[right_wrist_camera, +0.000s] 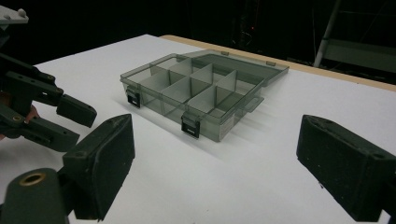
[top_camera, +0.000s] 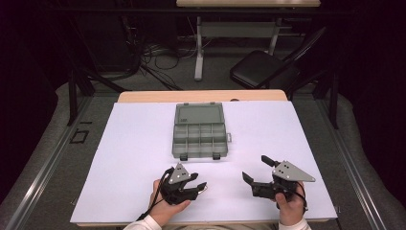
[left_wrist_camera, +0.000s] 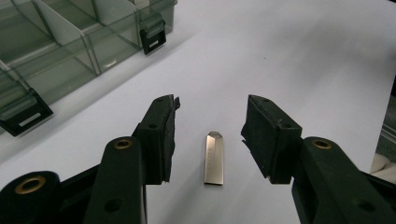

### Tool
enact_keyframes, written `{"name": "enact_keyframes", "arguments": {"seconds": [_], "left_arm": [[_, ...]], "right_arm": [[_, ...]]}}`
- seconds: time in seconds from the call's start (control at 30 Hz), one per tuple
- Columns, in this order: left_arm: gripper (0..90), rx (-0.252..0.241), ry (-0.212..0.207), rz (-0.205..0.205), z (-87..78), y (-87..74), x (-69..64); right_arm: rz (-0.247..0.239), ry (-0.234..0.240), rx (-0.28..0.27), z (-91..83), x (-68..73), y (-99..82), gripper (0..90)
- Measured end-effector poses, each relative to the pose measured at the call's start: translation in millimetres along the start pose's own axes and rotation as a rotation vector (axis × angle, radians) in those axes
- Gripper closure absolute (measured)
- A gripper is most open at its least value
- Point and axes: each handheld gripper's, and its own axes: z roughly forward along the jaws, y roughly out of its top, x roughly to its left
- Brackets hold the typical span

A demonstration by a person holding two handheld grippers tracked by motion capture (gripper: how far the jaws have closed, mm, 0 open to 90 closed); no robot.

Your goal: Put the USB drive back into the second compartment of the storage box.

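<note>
A small silver USB stick (left_wrist_camera: 213, 158) lies flat on the white sheet, lengthwise between the jaws of my left gripper (left_wrist_camera: 212, 112). Both pads stand a little off its sides and do not touch it, so that gripper is open. From above, the left gripper (top_camera: 200, 182) sits near the table's front edge, left of centre. My right gripper (top_camera: 256, 167) rests to its right, jaws spread wide with nothing between them (right_wrist_camera: 217, 135). A smoky transparent organizer box (top_camera: 198, 115) lies with its lid open at the table's middle, its compartments (right_wrist_camera: 205, 88) empty as far as I see.
The white sheet (top_camera: 134, 158) covers most of the wooden table (top_camera: 143, 96). The box's black latches (left_wrist_camera: 152, 37) face my grippers. Beyond the table stand a black folding chair (top_camera: 263, 69) and floor cables (top_camera: 158, 57).
</note>
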Motion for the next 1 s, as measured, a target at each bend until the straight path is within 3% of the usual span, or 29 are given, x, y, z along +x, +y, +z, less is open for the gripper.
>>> {"name": "enact_keyframes", "arguments": {"seconds": [0.4,1.0], "left_arm": [[60.8,0.059,0.017,0.045,10.8,-7.5,-6.5],[69.7,0.089,0.024,0.049,16.8,-8.7,-8.6]], "right_arm": [[0.005,0.0,0.003,-0.3,-0.4,-0.2,11.4],[-0.004,-0.002,0.009,0.3,-0.9,-0.5,11.8]]}}
